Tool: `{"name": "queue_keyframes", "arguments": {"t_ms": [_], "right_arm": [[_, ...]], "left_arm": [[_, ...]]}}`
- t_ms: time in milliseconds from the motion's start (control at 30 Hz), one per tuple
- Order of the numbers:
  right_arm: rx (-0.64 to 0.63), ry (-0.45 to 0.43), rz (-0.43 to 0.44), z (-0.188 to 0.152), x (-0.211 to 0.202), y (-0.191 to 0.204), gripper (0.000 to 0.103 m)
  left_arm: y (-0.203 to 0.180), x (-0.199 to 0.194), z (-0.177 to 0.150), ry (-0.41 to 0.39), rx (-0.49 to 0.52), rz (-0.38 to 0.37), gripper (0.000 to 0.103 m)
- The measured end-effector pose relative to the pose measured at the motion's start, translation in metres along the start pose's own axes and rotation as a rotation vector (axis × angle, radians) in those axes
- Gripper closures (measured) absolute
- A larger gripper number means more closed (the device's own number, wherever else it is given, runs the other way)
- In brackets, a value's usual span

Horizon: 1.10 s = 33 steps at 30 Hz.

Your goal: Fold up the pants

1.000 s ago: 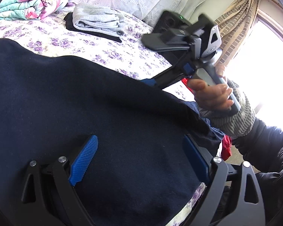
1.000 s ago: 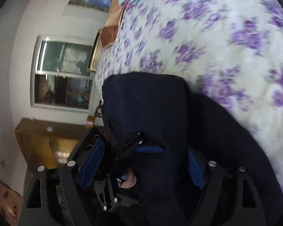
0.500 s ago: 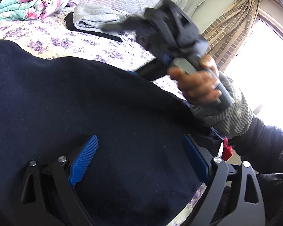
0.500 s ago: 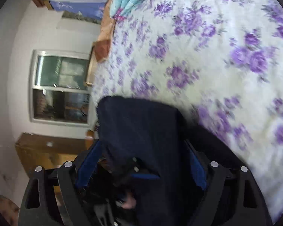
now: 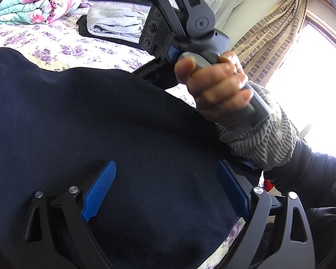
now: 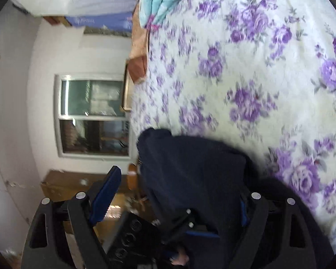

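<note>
Navy pants (image 5: pixel 123 123) lie on the floral bedspread (image 6: pixel 268 67) between both open claws.

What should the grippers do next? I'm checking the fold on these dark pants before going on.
Probably lower the right gripper onto the dark pants and pinch their raised edge. Its jaws stand wide apart, with cloth between them but nothing clamped. The left gripper is open too, over the pants on the flowered bedspread. Neither grips cloth, so no fold can be pulled yet.
</note>
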State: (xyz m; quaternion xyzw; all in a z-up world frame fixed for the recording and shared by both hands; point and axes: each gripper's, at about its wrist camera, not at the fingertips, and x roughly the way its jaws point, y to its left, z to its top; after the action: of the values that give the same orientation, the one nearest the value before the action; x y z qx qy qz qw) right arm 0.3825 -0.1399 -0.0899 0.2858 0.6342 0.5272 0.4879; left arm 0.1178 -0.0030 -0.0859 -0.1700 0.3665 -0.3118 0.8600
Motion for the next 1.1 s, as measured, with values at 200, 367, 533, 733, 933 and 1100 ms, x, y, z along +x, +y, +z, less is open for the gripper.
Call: {"name": "queue_keyframes", "arguments": {"t_ms": [200,367,533,733,933,1100], "right_arm": [[-0.032,0.011,0.033,-0.018,-0.015,0.006,0.015],[-0.247,-0.057,-0.059,-0.039,-0.015,0.044,0.015],[-0.332,-0.206,-0.259,-0.017,-0.019,0.049,0.027],[-0.24,-0.265,-0.48,0.015,-0.039,0.01,0.067],[-0.593,-0.288,-0.641,-0.046,-0.037,0.076,0.081],[-0.687,-0.136,-0.851,-0.06,0.019,0.072,0.103]], "left_arm": [[-0.007,-0.015,0.016,0.014,-0.054,0.088,0.014],[0.024,-0.031,0.018,0.034,-0.12,0.203,0.022],[0.019,-0.049,0.011,0.026,-0.114,0.311,0.026],[0.025,-0.069,0.01,0.036,-0.14,0.356,0.04],[0.018,-0.068,0.011,0.015,-0.107,0.409,0.04],[0.019,-0.087,0.01,-0.023,-0.116,0.46,0.04]]}}
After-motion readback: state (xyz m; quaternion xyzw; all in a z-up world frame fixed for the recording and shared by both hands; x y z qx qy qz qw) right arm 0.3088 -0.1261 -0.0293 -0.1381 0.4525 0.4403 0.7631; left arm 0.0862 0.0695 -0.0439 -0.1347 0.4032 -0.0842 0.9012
